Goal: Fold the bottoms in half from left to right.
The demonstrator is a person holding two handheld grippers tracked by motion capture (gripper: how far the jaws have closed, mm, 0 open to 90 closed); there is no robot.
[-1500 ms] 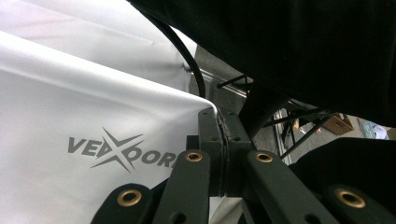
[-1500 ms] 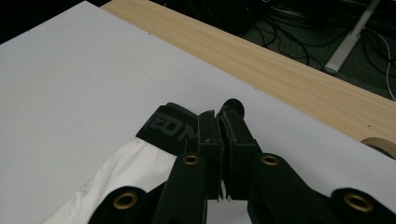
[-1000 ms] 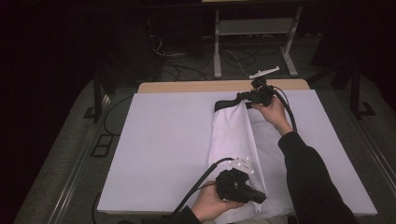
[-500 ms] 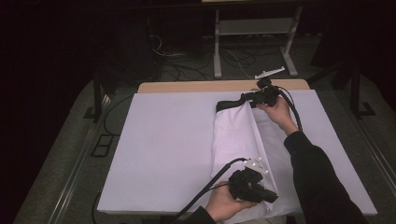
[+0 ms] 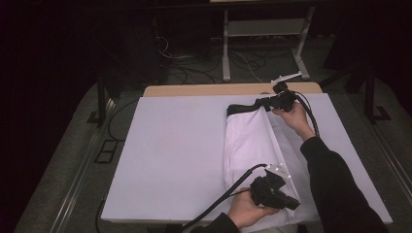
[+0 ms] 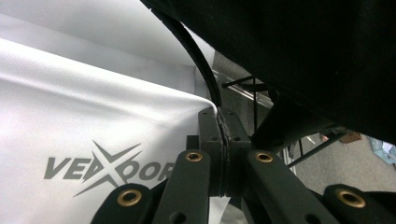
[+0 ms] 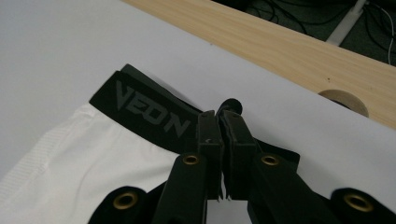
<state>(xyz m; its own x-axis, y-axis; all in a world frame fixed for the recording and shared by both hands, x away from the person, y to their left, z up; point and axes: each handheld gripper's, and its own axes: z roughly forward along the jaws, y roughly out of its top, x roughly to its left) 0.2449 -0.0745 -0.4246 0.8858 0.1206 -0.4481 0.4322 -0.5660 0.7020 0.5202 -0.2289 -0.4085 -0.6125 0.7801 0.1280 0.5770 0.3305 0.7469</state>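
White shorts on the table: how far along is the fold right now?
Done: the shorts lie as a long narrow strip on the white sheet, looking folded lengthwise. In hand: the right gripper is shut on the black waistband, the left gripper on the hem end. Left, probably: folding end to end.

Grey print on the white garment (image 6: 70, 130), seen in left gripper view, reads "VEXOOR" w/ a large stylised X; the end of the word is hidden behind the left gripper (image 6: 219, 140), so the last letters can't be confirmed. In right gripper view, the black waistband (image 7: 154, 116) carries dark tone-on-tone lettering reading "VEON", running up to the right gripper (image 7: 219, 135).
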